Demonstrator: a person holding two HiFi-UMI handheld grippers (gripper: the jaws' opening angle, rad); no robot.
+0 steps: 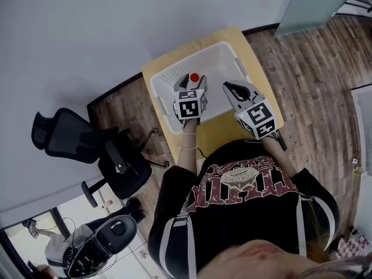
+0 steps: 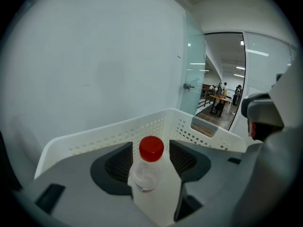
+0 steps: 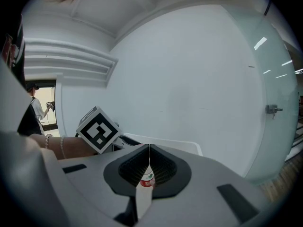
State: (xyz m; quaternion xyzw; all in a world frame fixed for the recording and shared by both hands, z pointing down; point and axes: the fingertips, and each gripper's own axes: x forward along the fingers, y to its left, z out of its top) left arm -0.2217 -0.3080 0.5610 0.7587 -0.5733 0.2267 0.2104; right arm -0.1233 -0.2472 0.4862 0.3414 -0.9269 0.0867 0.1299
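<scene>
A clear plastic bottle with a red cap (image 1: 195, 78) stands upright between the jaws of my left gripper (image 1: 190, 81), which is shut on it over the white perforated basket (image 1: 168, 70). In the left gripper view the bottle (image 2: 151, 149) sits between both ribbed pads, with the basket wall (image 2: 118, 129) behind it. My right gripper (image 1: 228, 86) hovers just to the right over the same basket. Its jaws are shut tip to tip (image 3: 149, 148). Through the slit below them shows a small piece of a red-and-green bottle label (image 3: 147, 181).
The basket rests on a small pale wooden table (image 1: 261, 100) against a white wall. A black office chair (image 1: 87, 147) stands to the left on the wood floor. A glass partition and door (image 2: 194, 79) lie beyond the basket.
</scene>
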